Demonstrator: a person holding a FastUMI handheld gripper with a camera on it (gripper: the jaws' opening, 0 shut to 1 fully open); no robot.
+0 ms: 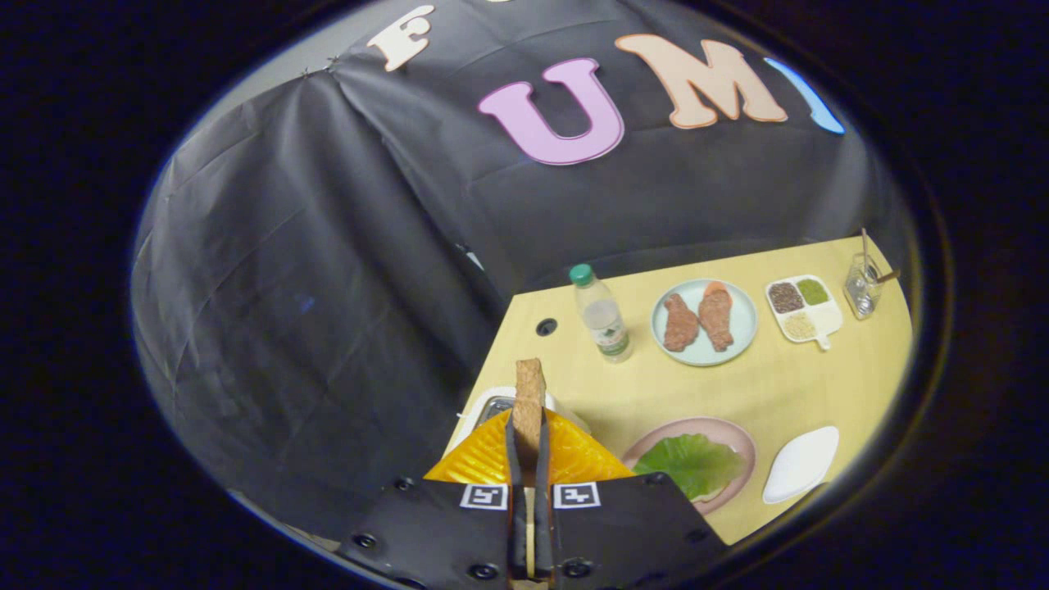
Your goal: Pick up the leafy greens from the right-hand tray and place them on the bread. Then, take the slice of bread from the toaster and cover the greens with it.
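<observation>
My gripper point(529, 442) is shut on a slice of bread point(529, 393), which stands edge-on between the two fingers and sticks out past their tips. It hangs above the white toaster point(492, 407), whose metal slot peeks out beside the slice. To the right of the fingers lies a pink plate point(721, 430) with the leafy greens point(690, 464) spread across it; any bread beneath the leaf is hidden. Just right of the plate sits an empty white tray point(801, 464).
Farther back on the yellow table point(770, 385) stand a water bottle point(601, 315), a pale blue plate point(740, 328) with two pieces of meat, a divided dish point(828, 315) of seasonings and a glass point(862, 287) with sticks. A cable hole point(547, 327) lies near the bottle.
</observation>
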